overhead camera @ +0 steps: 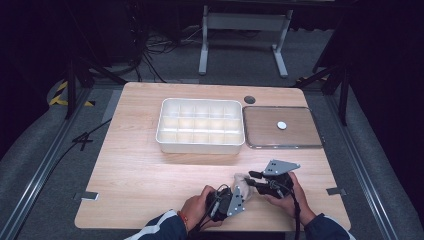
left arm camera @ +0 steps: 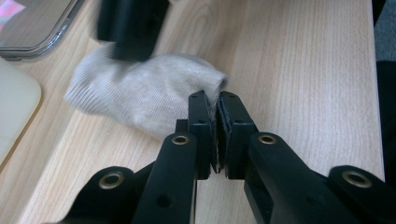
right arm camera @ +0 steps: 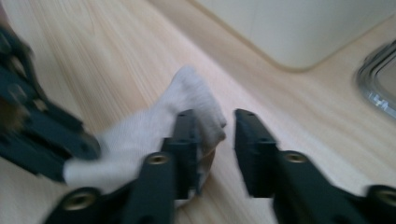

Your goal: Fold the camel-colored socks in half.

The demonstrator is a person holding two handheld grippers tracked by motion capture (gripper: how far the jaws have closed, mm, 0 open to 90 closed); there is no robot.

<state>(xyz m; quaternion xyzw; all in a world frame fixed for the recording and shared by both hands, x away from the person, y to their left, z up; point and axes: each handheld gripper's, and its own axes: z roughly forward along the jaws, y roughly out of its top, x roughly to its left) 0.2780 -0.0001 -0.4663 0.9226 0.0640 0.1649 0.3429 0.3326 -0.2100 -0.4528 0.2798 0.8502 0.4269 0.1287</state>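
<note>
**Left gripper view: sock pinched at 1 end, other claw open at the cuff**

Left gripper view has the left gripper with its 2 jaws pressed nearly together, a thin fold of the grey sock caught between the pads. The right gripper, seen along its own jaws, stands apart by a clear gap; its one jaw lies against or into the sock's open end, the other jaw bare over the wood. So 1 claw has a firm pinch and the other is spread, touching the fabric but not clamped on it.

From the high view, the sock sits bunched at the near edge of the wooden table, between the person's 2 hands. Beyond it, well apart, stands the white divided organiser box, its compartments looking empty, and beside that a clear lid lies flat with a small white disc on it.

I'd judge the work as early: the sock is being handled, perhaps opened or folded, and nothing has gone into the box. Shaping the sock and carrying it across both seem left to do.
</note>
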